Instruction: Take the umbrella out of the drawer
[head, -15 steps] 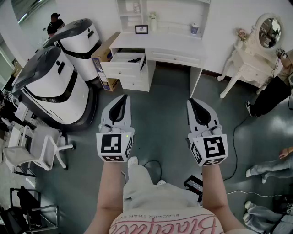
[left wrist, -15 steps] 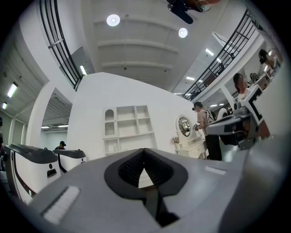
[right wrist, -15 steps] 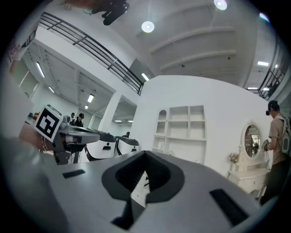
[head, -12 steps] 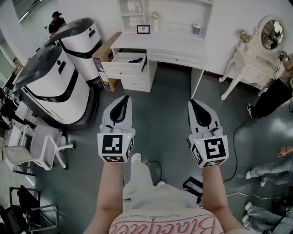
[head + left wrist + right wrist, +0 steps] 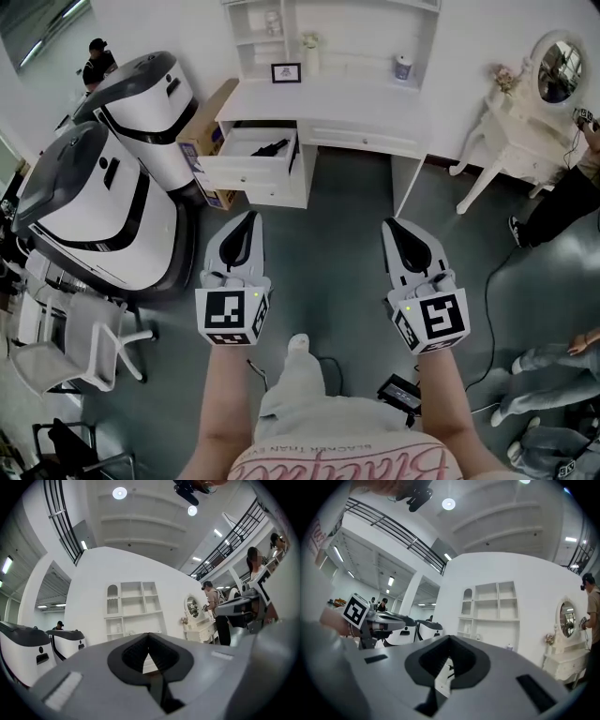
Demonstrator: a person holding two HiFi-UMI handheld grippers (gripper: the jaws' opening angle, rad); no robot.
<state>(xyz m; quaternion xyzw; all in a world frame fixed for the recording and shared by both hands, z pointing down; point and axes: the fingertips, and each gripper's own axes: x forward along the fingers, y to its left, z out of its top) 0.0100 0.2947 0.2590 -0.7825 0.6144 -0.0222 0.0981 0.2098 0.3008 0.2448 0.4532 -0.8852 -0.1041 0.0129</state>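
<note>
- The left gripper (image 5: pixel 249 216) is held level with its jaws brought fully together. Nothing is seen between them in the left gripper view.
- The right gripper (image 5: pixel 390 223) is held level beside it. Its jaws are also seen closed at the tips, and nothing is carried.
- Both grippers are pointed towards the white desk (image 5: pixel 328 98), from which they are well apart. The grey floor (image 5: pixel 328 244) lies between.
- The drawer (image 5: pixel 246 172) at the left side of the desk is found pulled out, so it is judged that no opening is needed.
- The umbrella (image 5: pixel 270 147) is seen as a small, dark, long thing lying slanted inside the drawer, nearer to its right wall.
- It is judged to be a folded compact umbrella, and therefore light enough to be lifted by one gripper.
- A stiff core is expected under soft, loose and rather slippery cloth, so a grip on the cloth alone may slide.
- It is best taken across the middle of its body, or at the handle. Which end is the handle cannot be told at this distance.
- The jaws must first be opened, and the approach is best made from above, because little room is left by the drawer walls.
</note>
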